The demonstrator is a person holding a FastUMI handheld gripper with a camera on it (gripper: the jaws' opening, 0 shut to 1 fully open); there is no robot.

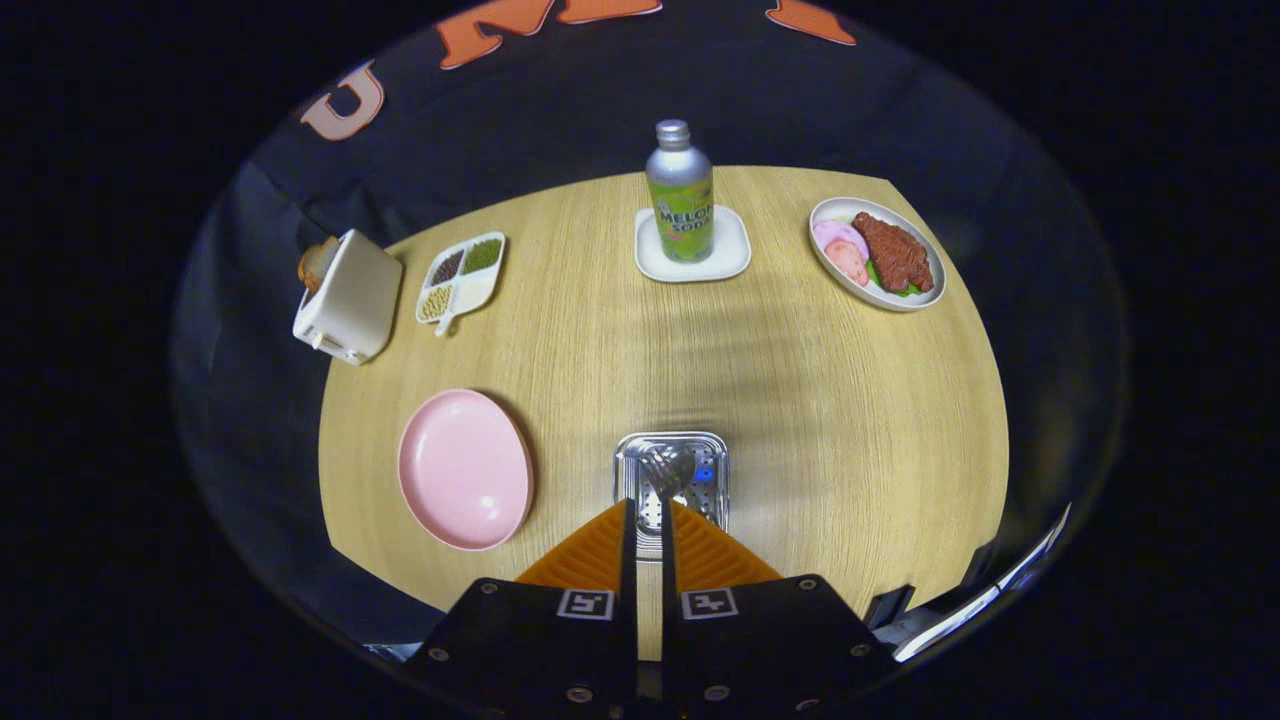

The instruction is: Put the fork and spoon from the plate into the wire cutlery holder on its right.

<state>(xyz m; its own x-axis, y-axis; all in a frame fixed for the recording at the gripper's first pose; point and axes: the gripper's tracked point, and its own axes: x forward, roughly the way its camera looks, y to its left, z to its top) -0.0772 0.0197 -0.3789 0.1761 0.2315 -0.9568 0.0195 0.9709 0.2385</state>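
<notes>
Gripper (648, 520) sits low over the near part of the wooden surface (820, 400), fingers close together with only a narrow gap. A fork (662, 478) is clamped between them: its handle runs down the gap, and its tines stick out just ahead of the fingertips, pointing away from the camera.

The fork head hangs directly over the cutlery holder (672, 480), a shiny metal, square-mouthed container standing on the surface just ahead of the fingers. A perforated floor shows inside it. A small blue spot is visible inside, to the right of the tines; what it is cannot be told. Whether the tines touch the holder cannot be told from this angle.

Pink plate (465, 468) lies left of the holder, near it but apart. Its face is bare. Spoon position: cannot tell.

Farther back on the surface:
- White toaster (348, 297) at the far left, with a slice of bread (317, 262) standing out of it.
- White divided tray (463, 275) just right of the toaster, with dark, green and pale beans in its compartments.
- Green soda bottle (680, 195) with a silver cap, upright on a white square coaster (692, 262), at the far centre.
- White oval dish (876, 253) at the far right, carrying brown meat, pink slices and a green leaf.
</notes>
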